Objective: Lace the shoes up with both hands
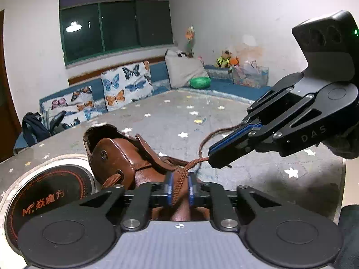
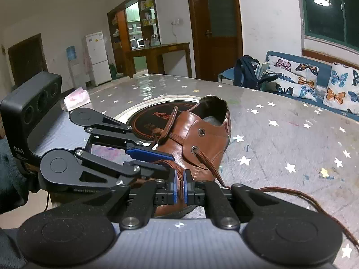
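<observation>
Currently both tools are pinching lace. Brown leather shoe (image 1: 116, 157) sits on the star-patterned table (image 1: 280, 168), partly over the round black inset plate (image 1: 44, 190) at the near left in the left wrist view. Shoe opening faces far, tongue (image 1: 152, 152) flopped up.

Left gripper (image 1: 179, 189): blue pads (image 1: 168, 188) closed down on a strand of the brown lace (image 1: 179, 179), which runs up between them toward the shoe's throat. Another lace loop exits the lower eyelet (image 1: 120, 172) on the near-left side.

Right gripper (image 2: 179, 188): pads (image 2: 174, 188) clamped on a lace strand (image 2: 180, 174) just in front of the shoe (image 2: 202, 139). In the left wrist view the right gripper (image 1: 221, 154) comes in from the right, jaws shut, lace taut from its tip to the shoe; a loose length arcs behind it.

Free lace tail (image 2: 303, 198) trails over the table (image 2: 291, 134) to the near right. Left gripper (image 2: 154, 161) sits just left of the shoe, touching it. Tissue pack (image 2: 77, 98) lies far left; butterfly cushions (image 2: 298, 78) far right.
</observation>
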Motion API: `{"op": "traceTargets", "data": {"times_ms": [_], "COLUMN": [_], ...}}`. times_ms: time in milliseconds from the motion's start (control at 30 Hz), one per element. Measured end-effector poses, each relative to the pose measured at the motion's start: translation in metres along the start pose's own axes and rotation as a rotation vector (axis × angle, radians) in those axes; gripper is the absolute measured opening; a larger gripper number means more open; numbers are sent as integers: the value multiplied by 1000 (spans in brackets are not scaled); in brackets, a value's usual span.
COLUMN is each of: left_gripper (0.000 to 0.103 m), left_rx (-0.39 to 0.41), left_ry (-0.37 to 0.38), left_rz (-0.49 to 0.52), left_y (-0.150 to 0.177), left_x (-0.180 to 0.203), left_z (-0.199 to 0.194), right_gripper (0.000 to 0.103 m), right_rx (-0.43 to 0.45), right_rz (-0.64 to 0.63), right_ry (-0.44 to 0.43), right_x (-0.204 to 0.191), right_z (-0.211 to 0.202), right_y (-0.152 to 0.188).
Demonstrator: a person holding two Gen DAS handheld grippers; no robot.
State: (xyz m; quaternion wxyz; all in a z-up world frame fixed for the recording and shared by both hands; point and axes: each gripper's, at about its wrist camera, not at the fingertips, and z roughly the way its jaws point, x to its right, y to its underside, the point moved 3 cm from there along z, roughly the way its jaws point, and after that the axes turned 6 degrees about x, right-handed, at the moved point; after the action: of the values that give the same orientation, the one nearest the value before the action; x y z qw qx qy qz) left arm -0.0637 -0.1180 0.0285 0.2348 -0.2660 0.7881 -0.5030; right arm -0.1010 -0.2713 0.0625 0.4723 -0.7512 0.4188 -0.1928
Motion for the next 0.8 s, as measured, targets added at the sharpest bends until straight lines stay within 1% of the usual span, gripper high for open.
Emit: {"op": "traceTargets", "data": {"times_ms": [33, 100, 167, 233, 267, 300, 333, 367, 400, 433, 467, 500, 633, 733, 767, 800], "left_gripper": [6, 5, 4, 3, 3, 3, 3, 3, 3, 3, 3, 3, 3, 3, 3, 3], "left_rx": [9, 23, 25, 23, 26, 29, 30, 35, 42, 47, 53, 62, 103, 143, 157, 169], "left_ry": [-1, -15, -54, -108, -138, -168, -200, -232, -260, -289, -316, -338, -421, -484, -507, -528], "left_rz": [-4, -9, -7, -6, -6, -5, 0, 11, 24, 40, 48, 49, 49, 60, 67, 73], "left_y": [-1, -2, -4, -6, -7, -9, -11, -14, -17, -20, -23, -27, -41, -50, -54, -57], "left_x": [0, 0, -3, -9, -13, -17, -22, -26, -29, -32, -36, -39, -52, -60, -62, -65], "left_z": [-3, -8, -13, -20, -25, -30, -34, -39, -43, -47, -51, -54, -69, -81, -85, -89], "right_gripper": [5, 6, 9, 21, 33, 40, 43, 49, 57, 63, 72, 78, 86, 93, 97, 99], "right_rx": [0, 3, 13, 23, 28, 33, 33, 31, 31, 30, 28, 26, 19, 10, 6, 2], "right_rz": [-1, 1, 11, 20, 21, 21, 17, 9, 0, -9, -21, -39, -96, -108, -106, -101], "right_ry": [2, 8, 19, 29, 38, 49, 60, 66, 72, 77, 87, 103, 163, 223, 246, 266], "right_x": [0, 1, 2, 3, 2, 0, -2, -6, -10, -14, -19, -24, -40, -45, -45, -45], "right_z": [0, 1, 2, 2, 3, 5, 8, 11, 15, 19, 23, 29, 51, 66, 71, 75], "right_y": [0, -1, -2, -3, -4, -4, -5, -5, -6, -6, -7, -7, -8, -8, -8, -8]}}
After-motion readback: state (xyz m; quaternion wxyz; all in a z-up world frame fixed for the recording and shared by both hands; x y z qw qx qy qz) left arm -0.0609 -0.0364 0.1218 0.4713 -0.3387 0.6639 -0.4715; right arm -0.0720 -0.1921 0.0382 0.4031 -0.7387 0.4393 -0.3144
